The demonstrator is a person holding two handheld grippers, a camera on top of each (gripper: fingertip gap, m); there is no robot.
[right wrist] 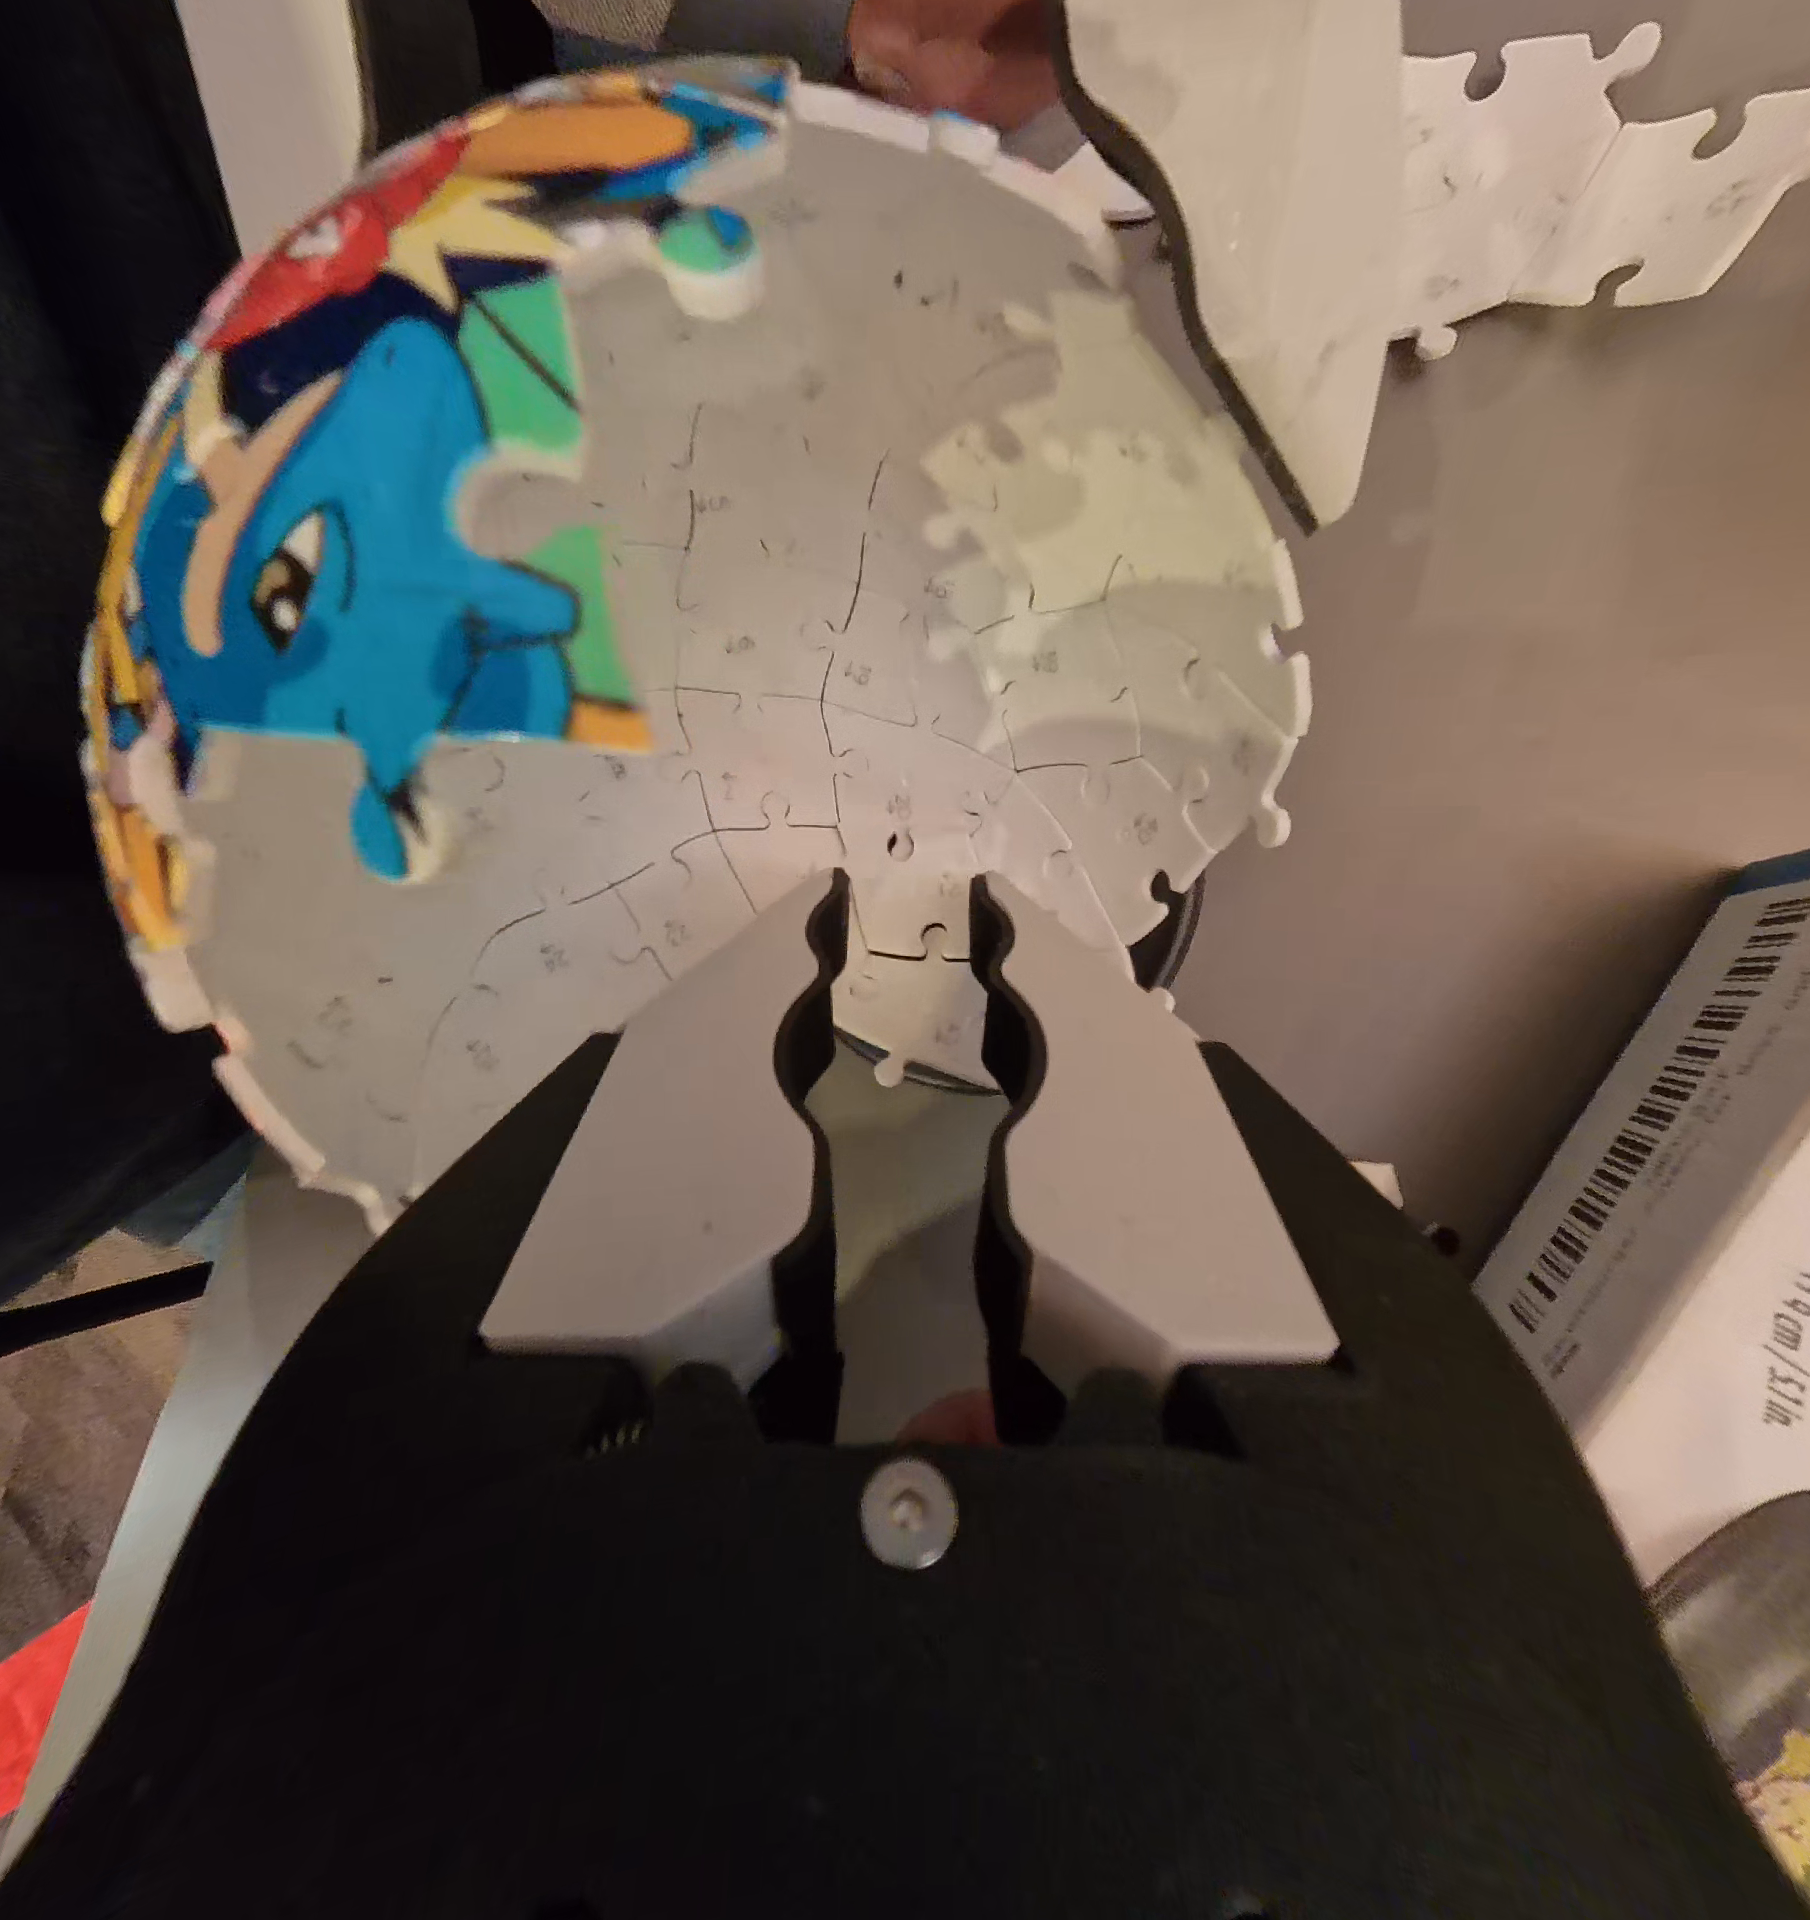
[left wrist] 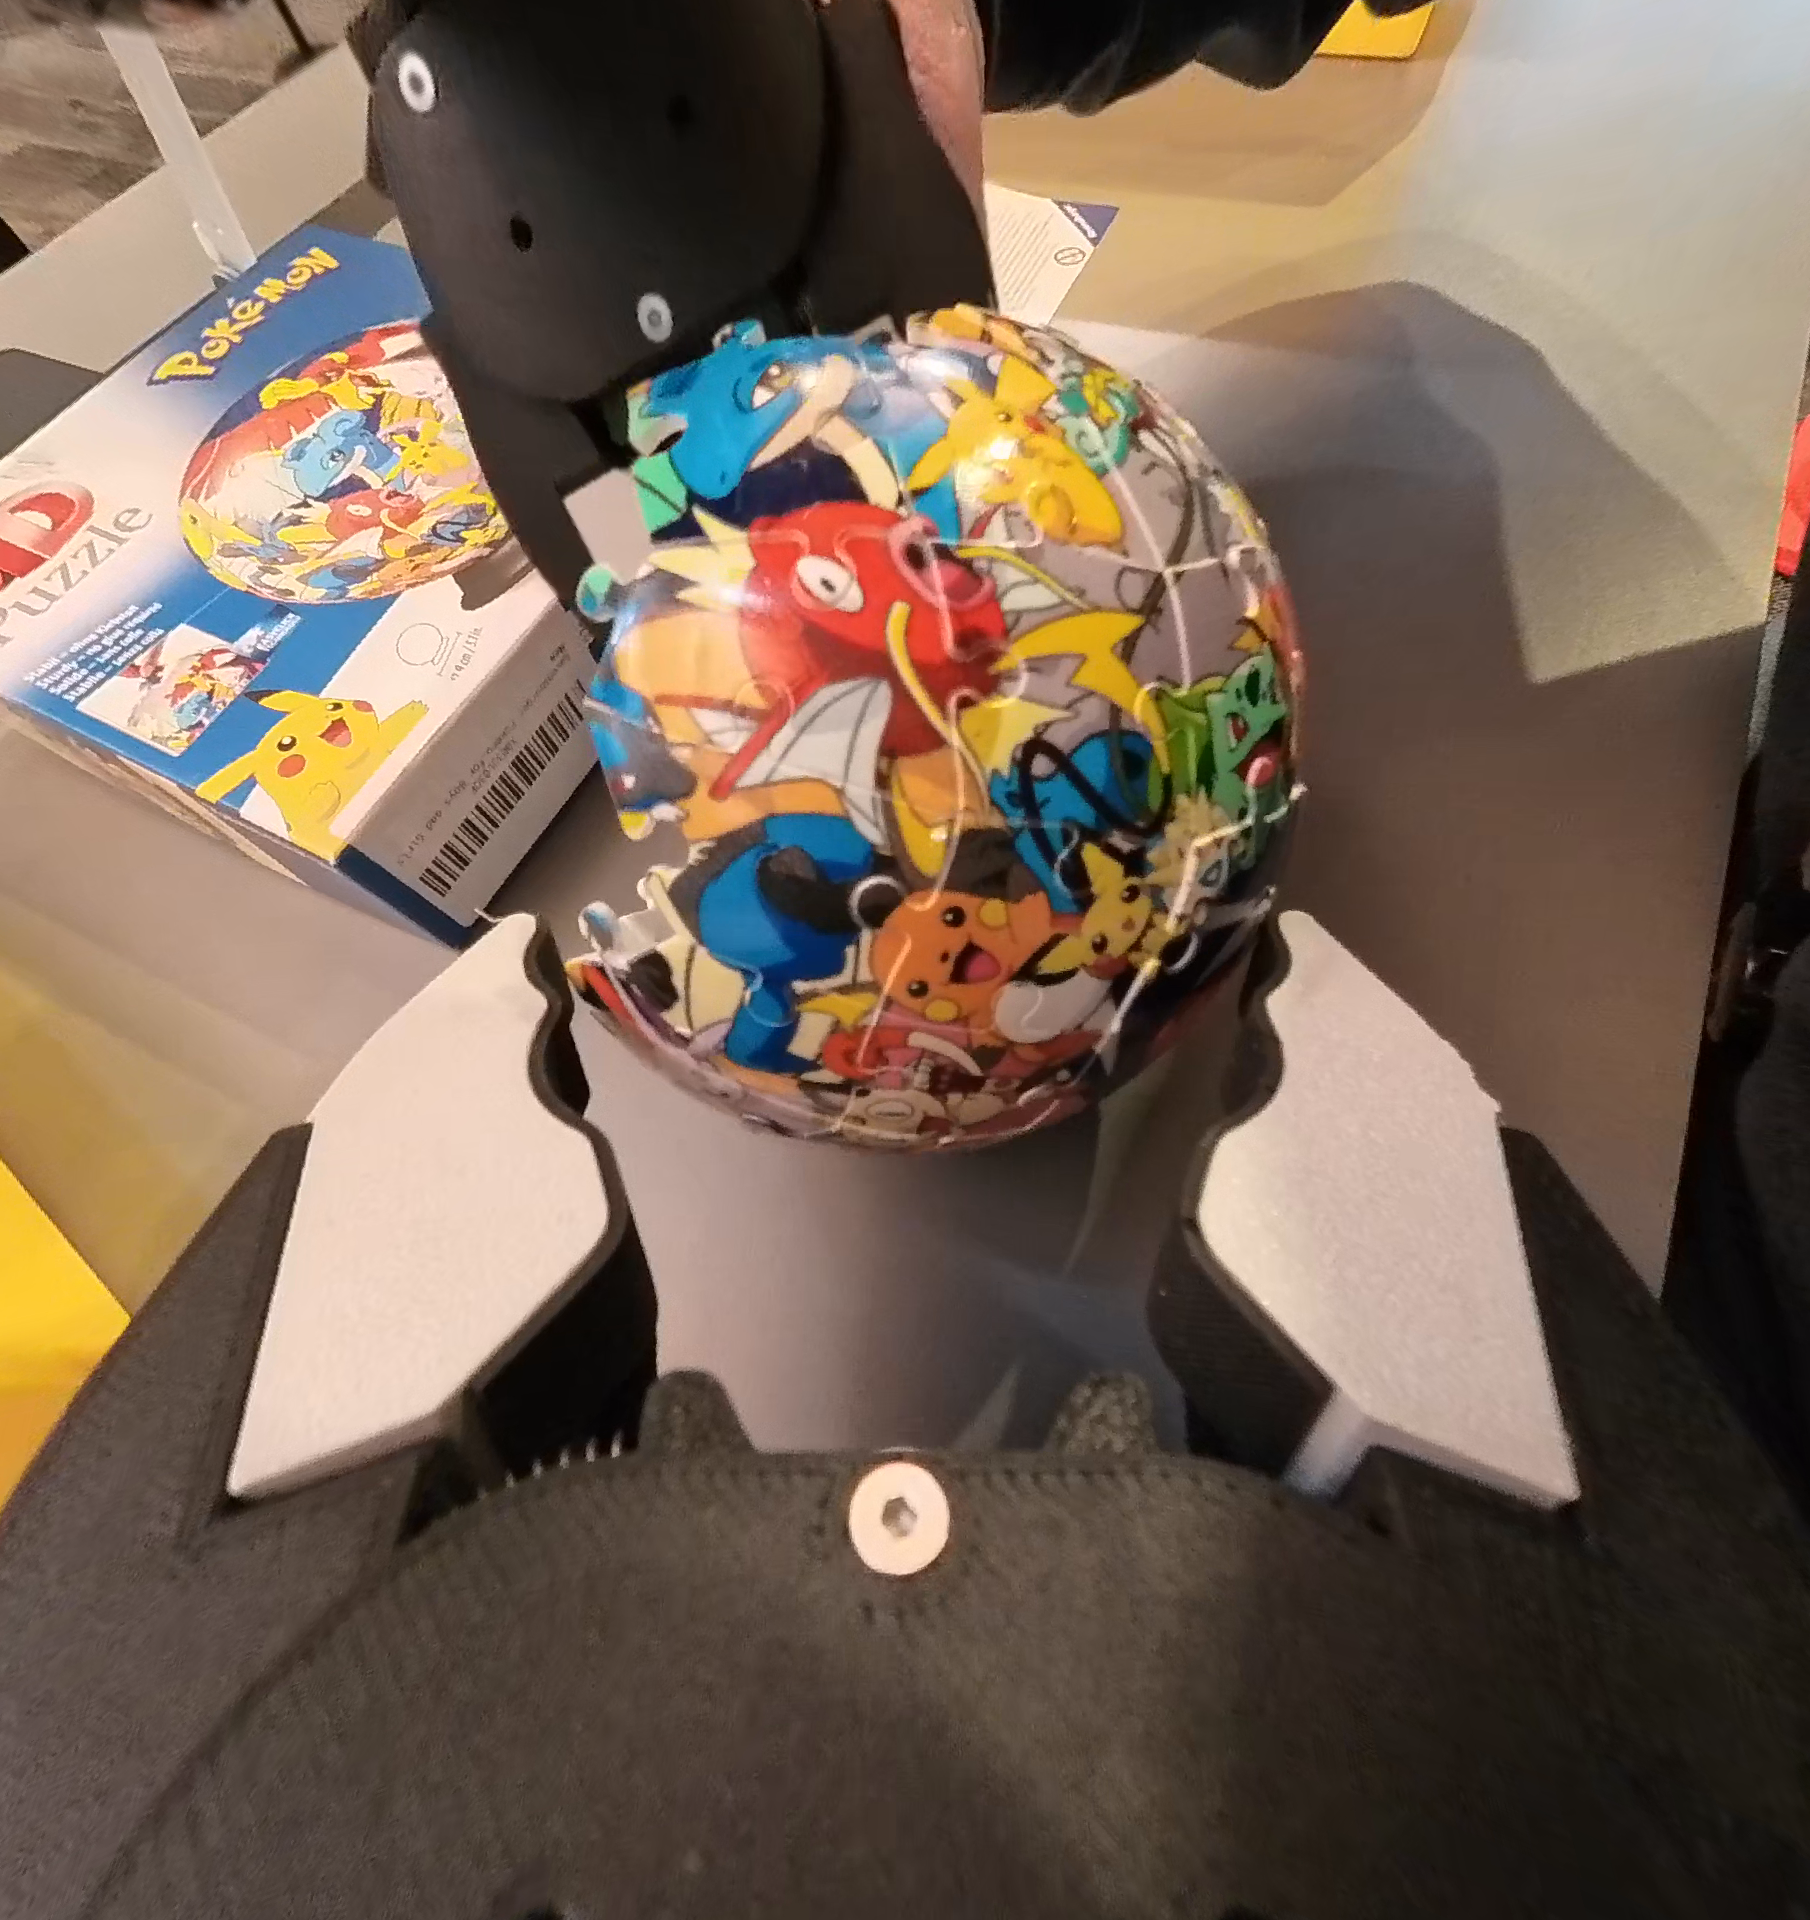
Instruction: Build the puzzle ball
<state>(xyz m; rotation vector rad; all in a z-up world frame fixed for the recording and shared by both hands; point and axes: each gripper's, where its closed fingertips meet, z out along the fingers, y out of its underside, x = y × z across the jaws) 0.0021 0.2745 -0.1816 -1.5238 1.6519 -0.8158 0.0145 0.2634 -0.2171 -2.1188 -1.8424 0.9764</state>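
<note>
My left hand-held gripper [left wrist: 906,977] stands wide open, its fingers touching the ball [left wrist: 942,717] low on either side to cradle it above the desk [left wrist: 1400,436], empty side turned away so the other tool can work there. My right hand-held gripper [right wrist: 906,914], jaws narrowed to a slim gap with nothing between them, pokes into the open shell, tips against its white inner wall. A loose strip [right wrist: 1566,197] lies toward the desk's far edge; the box [left wrist: 257,623] sits left.
</note>
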